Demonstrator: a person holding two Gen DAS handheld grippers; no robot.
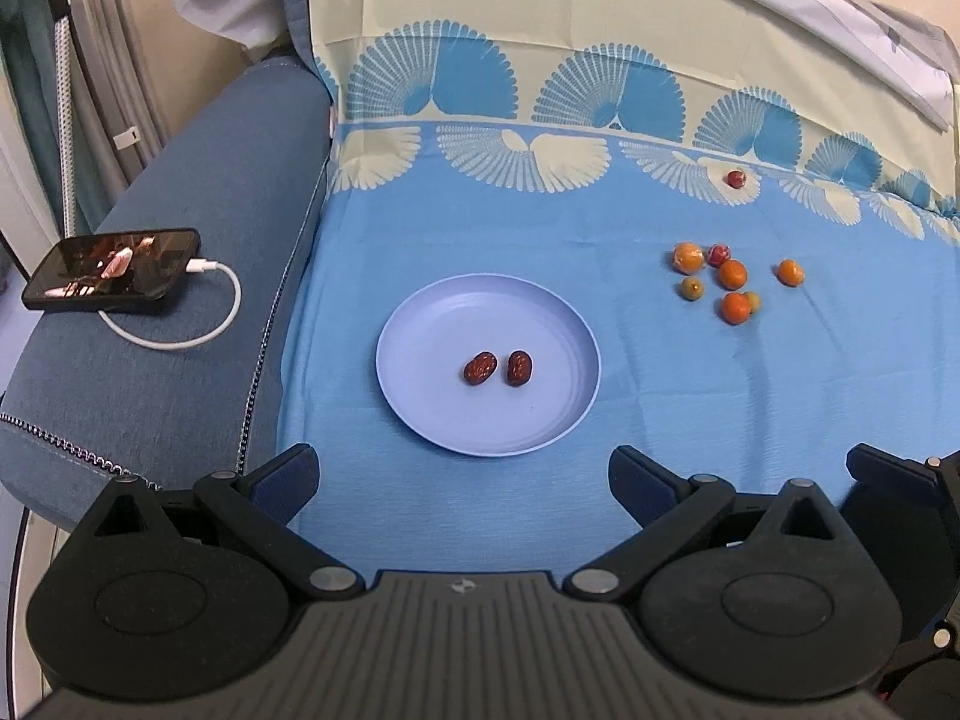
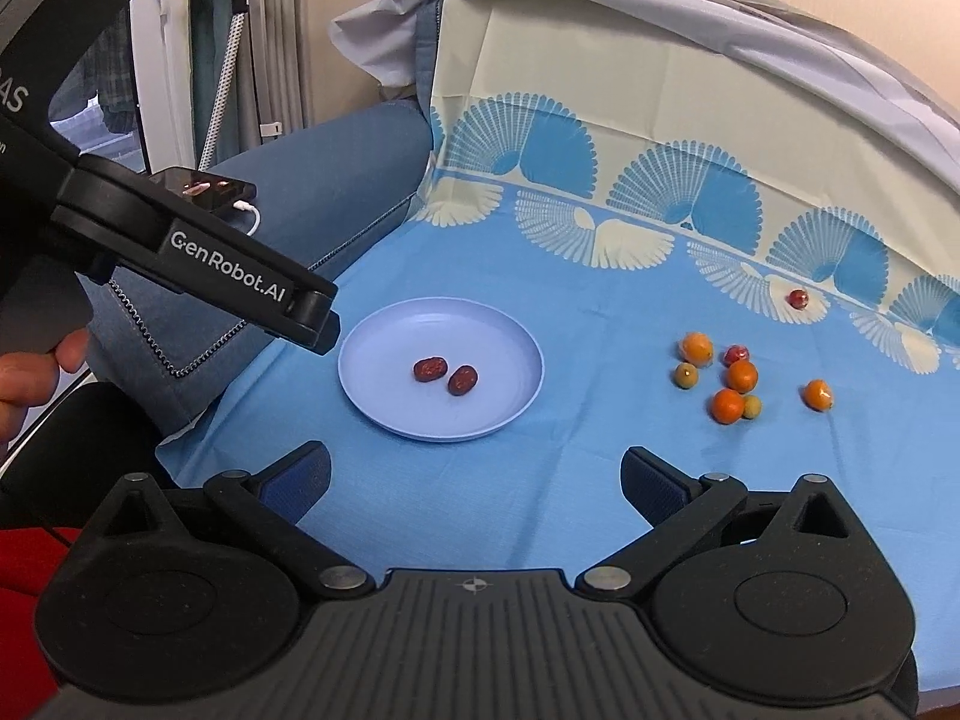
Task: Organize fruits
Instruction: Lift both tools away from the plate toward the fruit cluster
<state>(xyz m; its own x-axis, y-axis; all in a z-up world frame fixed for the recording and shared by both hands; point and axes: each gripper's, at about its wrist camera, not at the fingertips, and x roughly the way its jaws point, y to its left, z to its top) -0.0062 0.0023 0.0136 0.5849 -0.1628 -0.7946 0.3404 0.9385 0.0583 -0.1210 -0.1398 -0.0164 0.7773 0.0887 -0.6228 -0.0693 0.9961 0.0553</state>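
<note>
A lavender plate (image 1: 420, 324) (image 2: 510, 348) lies on the blue cloth with two red dates (image 1: 497, 368) (image 2: 445, 375) in it. To its right lies a loose cluster of small orange, red and greenish fruits (image 1: 732, 274) (image 2: 741, 376). One red fruit (image 1: 735, 179) (image 2: 797, 299) lies alone further back. My left gripper (image 1: 462, 480) is open and empty, just in front of the plate. My right gripper (image 2: 474, 480) is open and empty, in front of the plate and left of the cluster. The left gripper's body (image 2: 198, 258) shows in the right wrist view, left of the plate.
A blue sofa arm (image 1: 180, 228) on the left holds a phone (image 1: 111, 270) on a white charging cable (image 1: 198, 324). The patterned cloth rises up the sofa back (image 1: 600, 18). A grey cover (image 2: 750, 18) drapes over the top right.
</note>
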